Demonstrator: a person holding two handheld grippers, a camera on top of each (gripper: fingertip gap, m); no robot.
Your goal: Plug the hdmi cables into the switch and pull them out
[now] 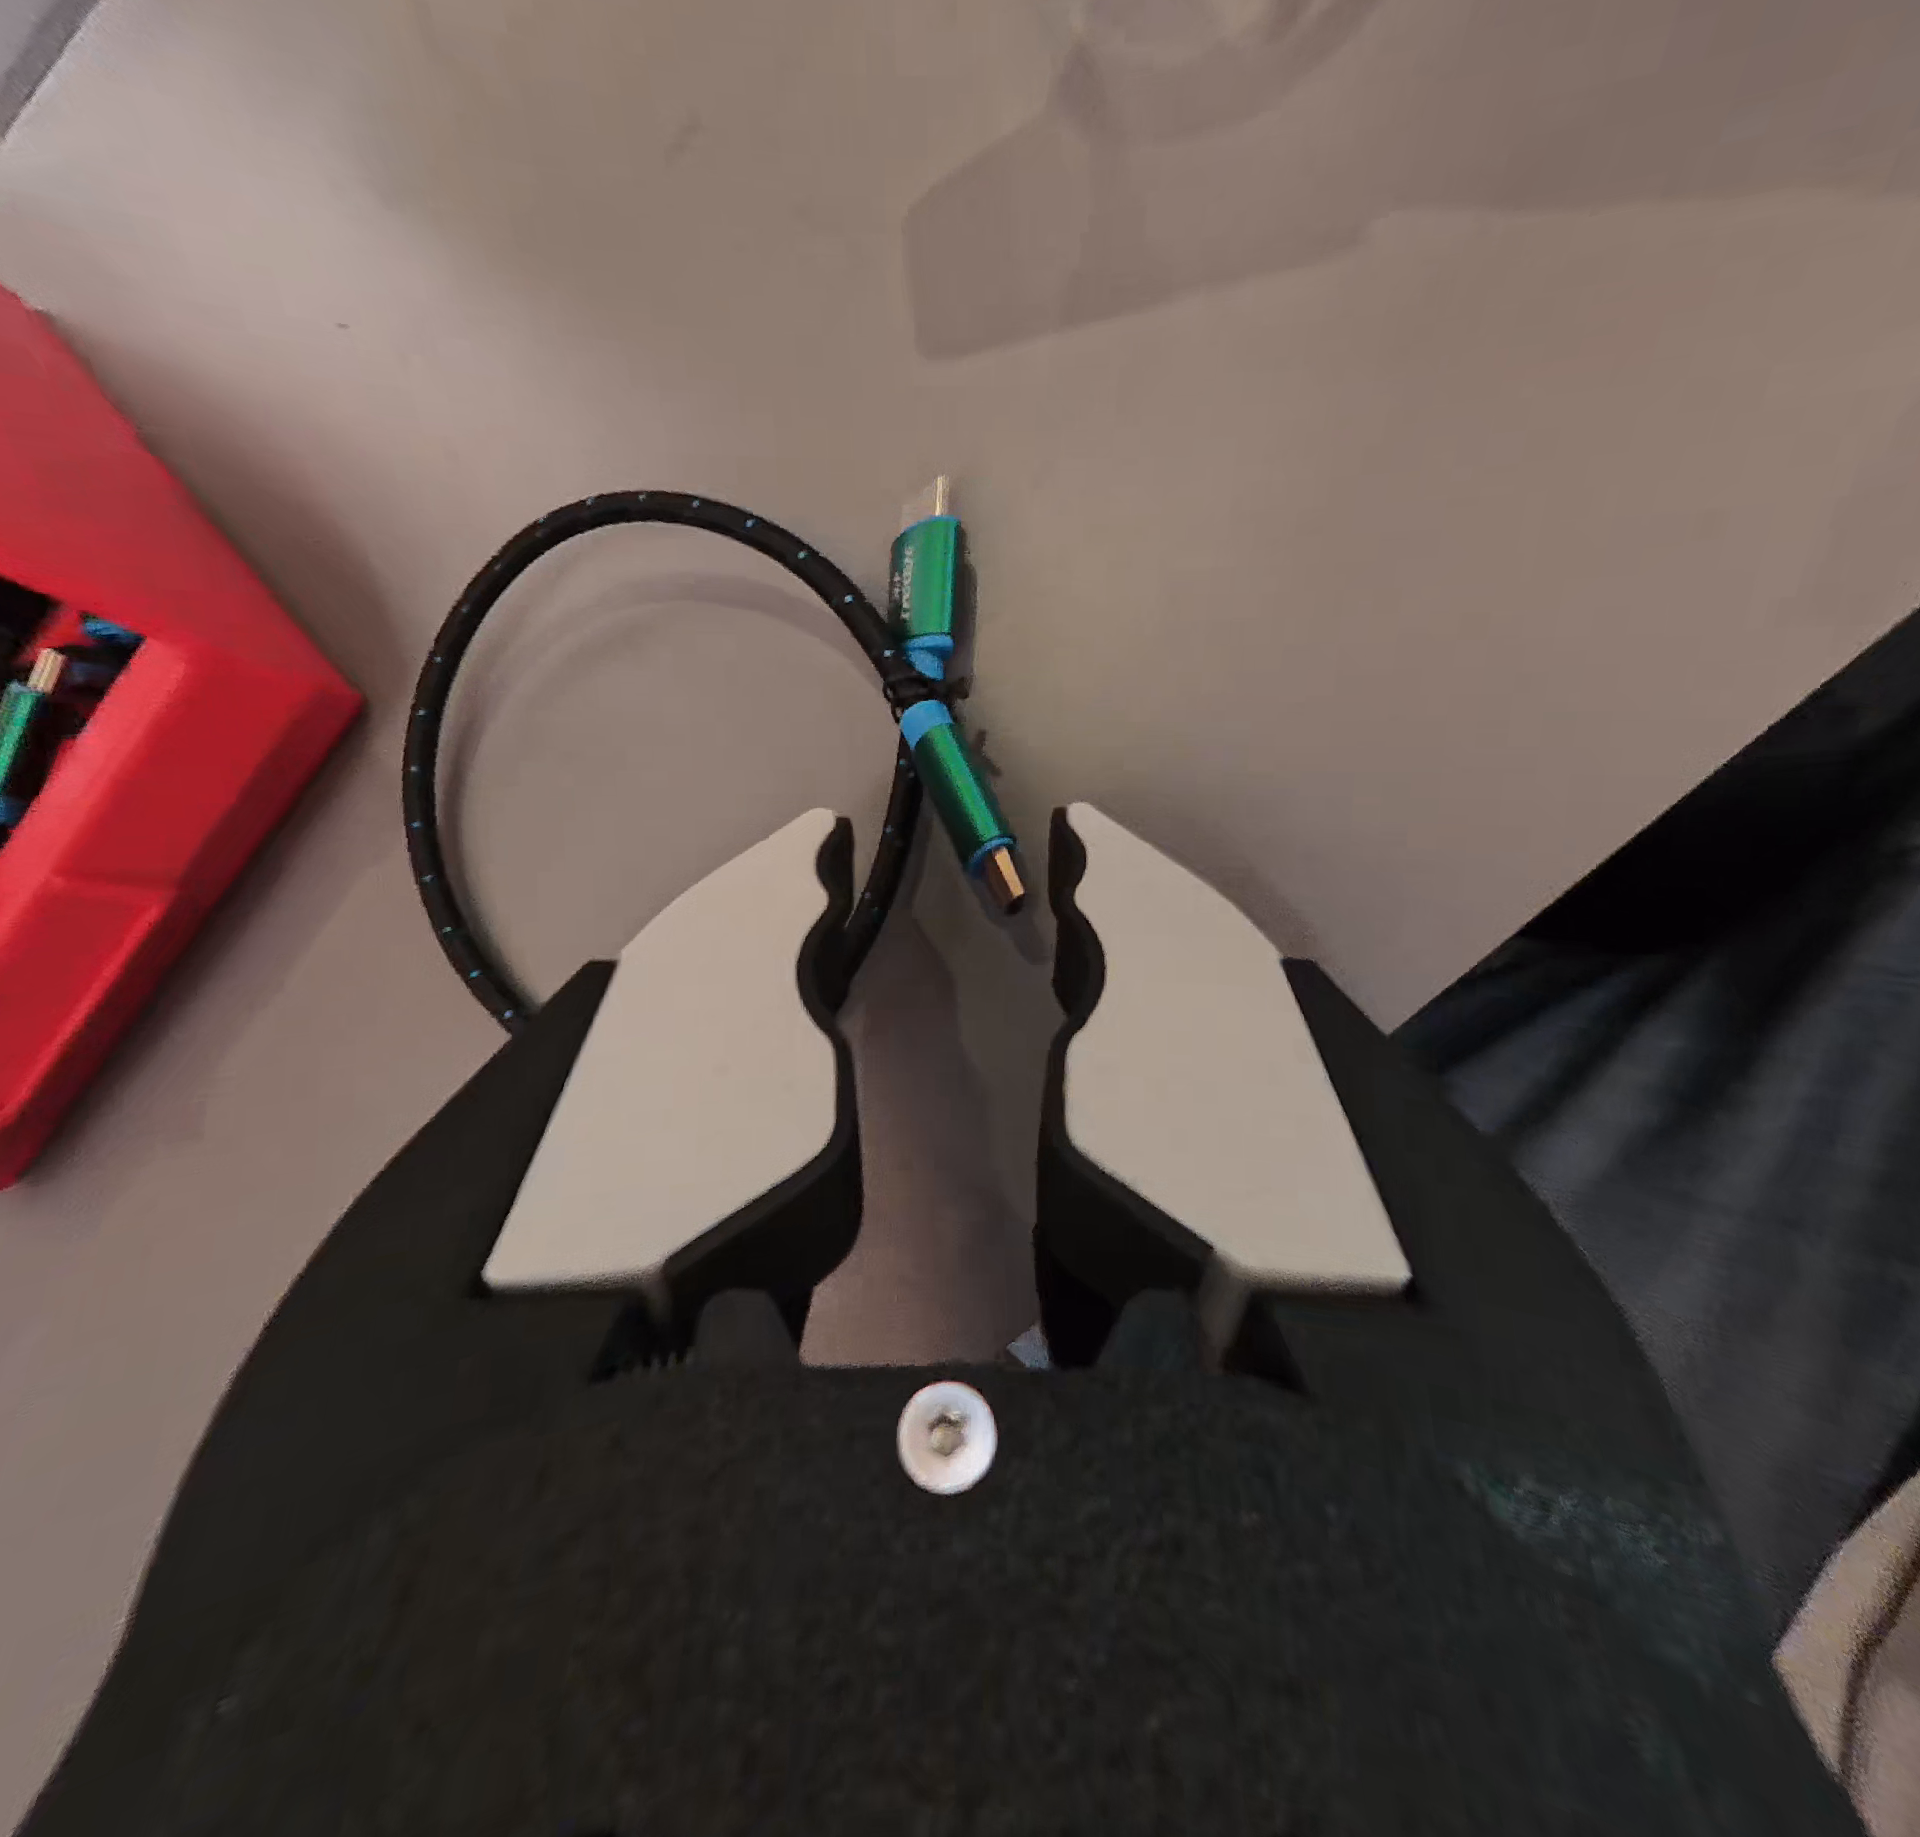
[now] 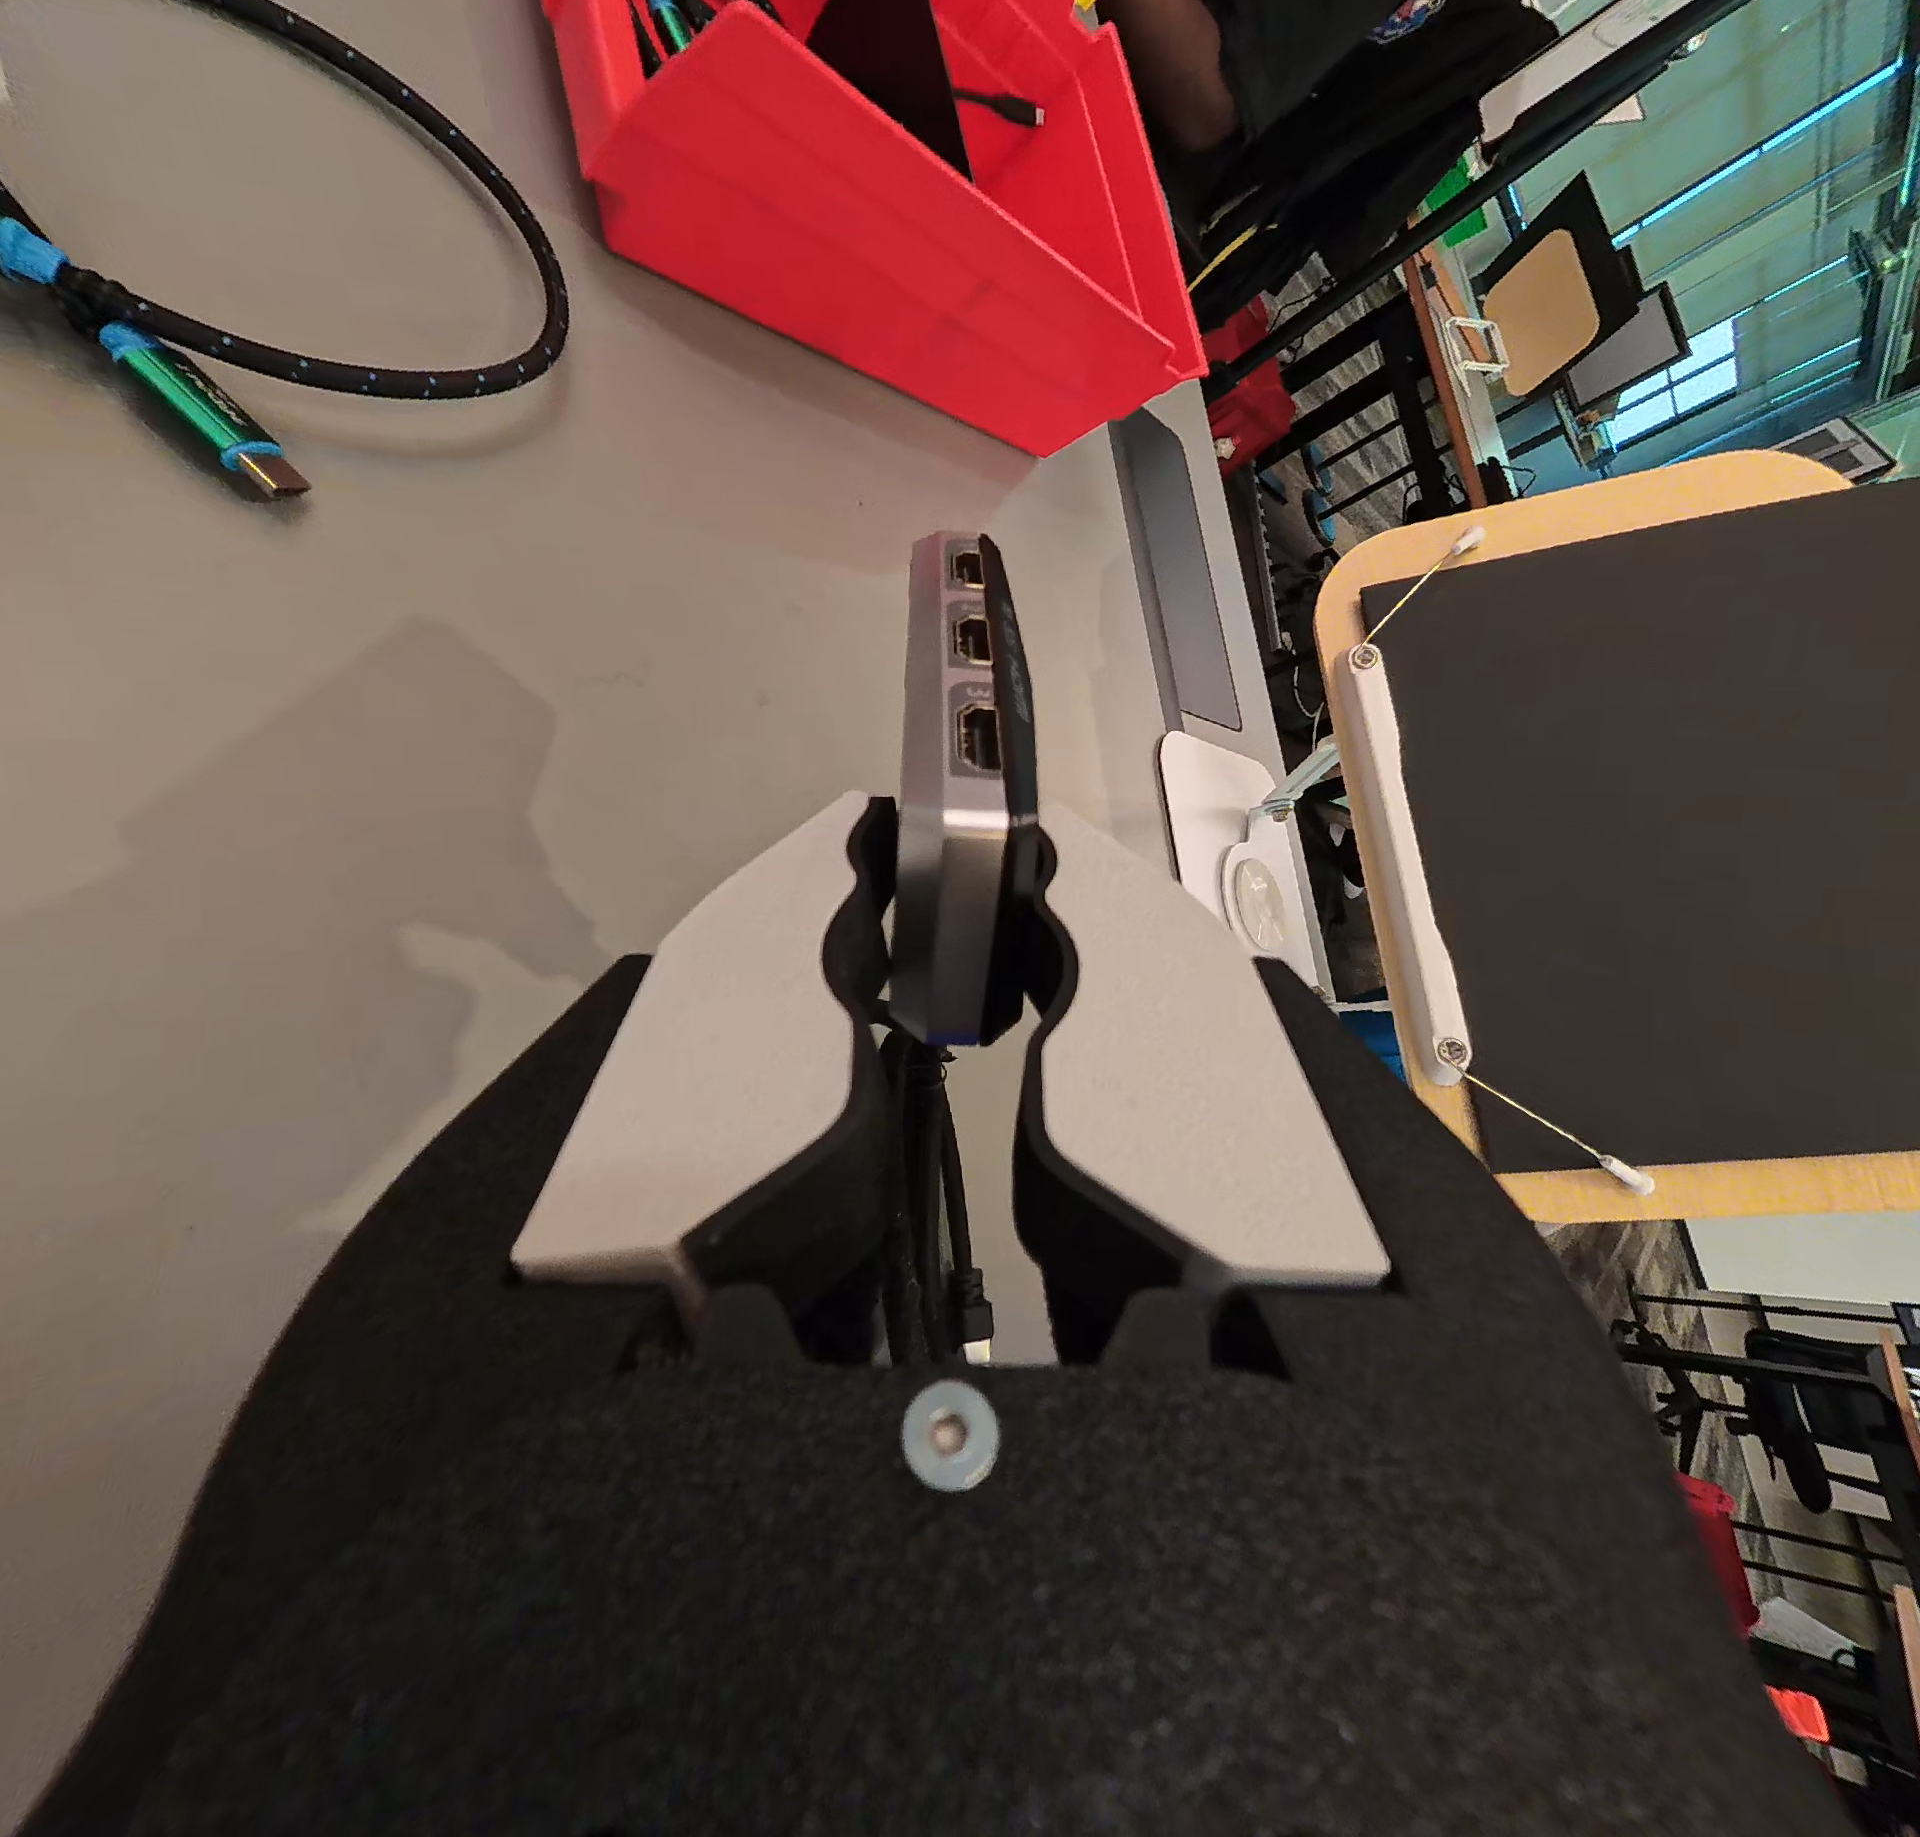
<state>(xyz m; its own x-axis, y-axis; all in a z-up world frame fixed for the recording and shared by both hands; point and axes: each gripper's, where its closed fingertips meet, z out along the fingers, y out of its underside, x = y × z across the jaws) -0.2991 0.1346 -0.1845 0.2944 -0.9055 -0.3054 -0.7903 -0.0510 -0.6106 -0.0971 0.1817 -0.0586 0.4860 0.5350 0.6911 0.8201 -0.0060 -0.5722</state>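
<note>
The left tool [image 1: 951,873] hangs released over the looped hdmi cable [image 1: 436,748] lying on the desk [image 1: 1351,540], near its green plug [image 1: 971,816]. The right tool [image 2: 961,914] grips the switch [image 2: 951,831] edge-on by one end, ports outward. That narrow hold could let the switch twist or slip under plugging force.

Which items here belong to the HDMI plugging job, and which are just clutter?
Job: switch, clamped in right gripper; HDMI cable on the table, ahead of the open left gripper.

Clutter: red bin; black board; chair.
</note>
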